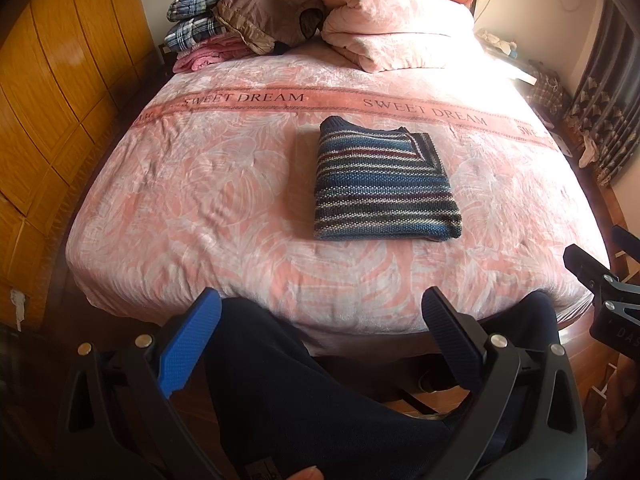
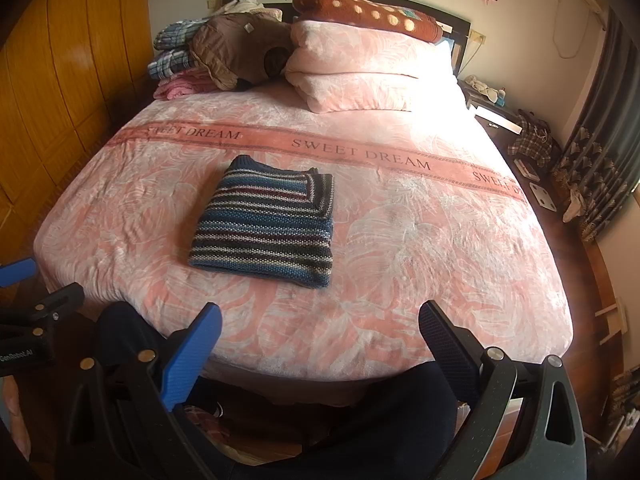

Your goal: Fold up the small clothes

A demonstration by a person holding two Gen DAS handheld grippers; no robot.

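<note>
A striped knit sweater in blue, grey and dark red lies folded into a neat rectangle on the pink bed cover; in the right wrist view the sweater sits left of centre. My left gripper is open, held back off the foot of the bed above a person's dark trouser legs, with nothing between its fingers. My right gripper is also open and holds nothing, near the bed's front edge. Both are well short of the sweater.
A pile of clothes and folded pink bedding lie at the head of the bed. Wooden wardrobe doors line the left side. A cluttered nightstand and curtains stand on the right.
</note>
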